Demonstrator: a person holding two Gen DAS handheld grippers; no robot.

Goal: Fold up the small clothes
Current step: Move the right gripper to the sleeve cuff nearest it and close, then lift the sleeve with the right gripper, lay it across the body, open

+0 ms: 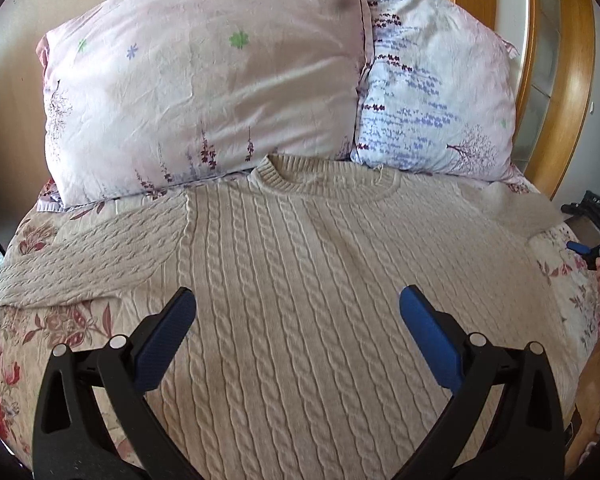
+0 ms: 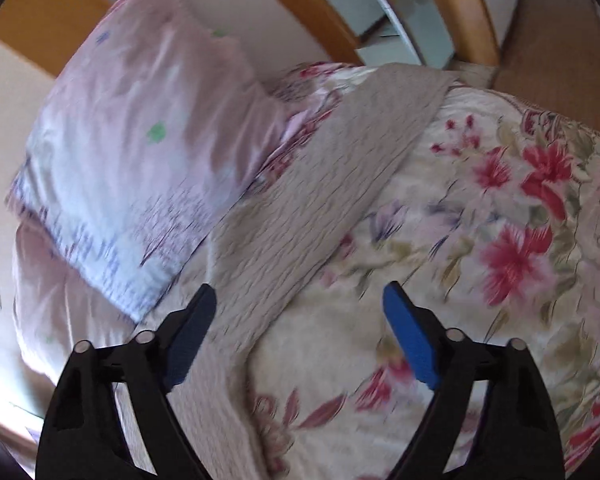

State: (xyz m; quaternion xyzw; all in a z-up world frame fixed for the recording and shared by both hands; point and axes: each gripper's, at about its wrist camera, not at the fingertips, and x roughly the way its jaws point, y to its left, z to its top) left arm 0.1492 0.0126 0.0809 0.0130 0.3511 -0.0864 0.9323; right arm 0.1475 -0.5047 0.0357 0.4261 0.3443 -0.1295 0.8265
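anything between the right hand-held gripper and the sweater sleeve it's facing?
Nothing visible. The right hand-held gripper is open above the sleeve, which lies bare across the floral bedspread. The pillow sits off to the side, clear of the sleeve. The view is motion-blurred.

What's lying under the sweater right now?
The cream cable-knit sweater lies spread flat on the floral bedspread, which shows around its sleeves and sides. Its collar reaches the two pillows. Anything beneath the knit's middle is covered.
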